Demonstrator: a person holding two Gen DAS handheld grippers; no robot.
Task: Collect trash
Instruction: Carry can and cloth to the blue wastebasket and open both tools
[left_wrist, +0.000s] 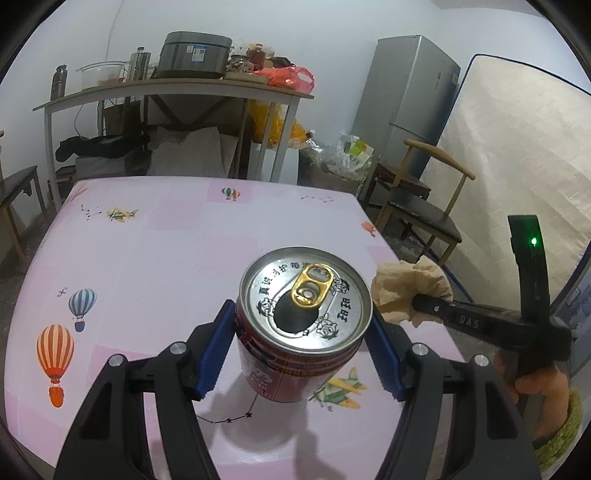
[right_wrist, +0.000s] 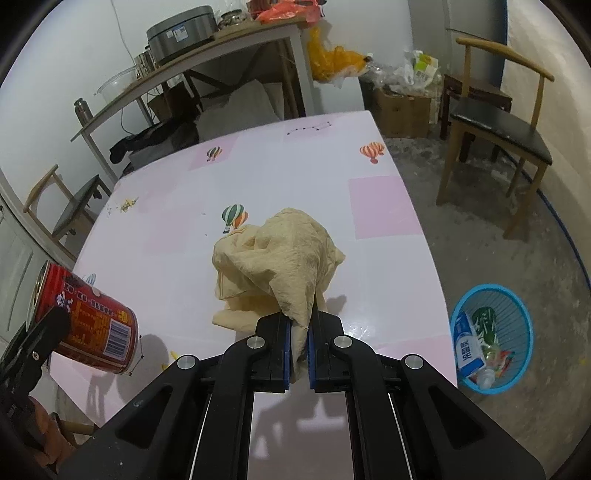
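The left tool (left_wrist: 299, 347) pinches the opened red drink can (left_wrist: 303, 332) by its sides, lifted clear of the pink counter (left_wrist: 147, 240); the right tool (right_wrist: 300, 347), pressed together, grips a crumpled beige tissue (right_wrist: 277, 258); both look bound for the blue wastebasket (right_wrist: 517, 314) on the floor.

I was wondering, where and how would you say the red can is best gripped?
Grip the red can across its round side wall just below the rim, coming from behind and slightly above, as the left tool does now. The straight, smooth wall gives both pads flat contact on opposite sides; the top, with its open mouth and gold pull tab, offers no hold.
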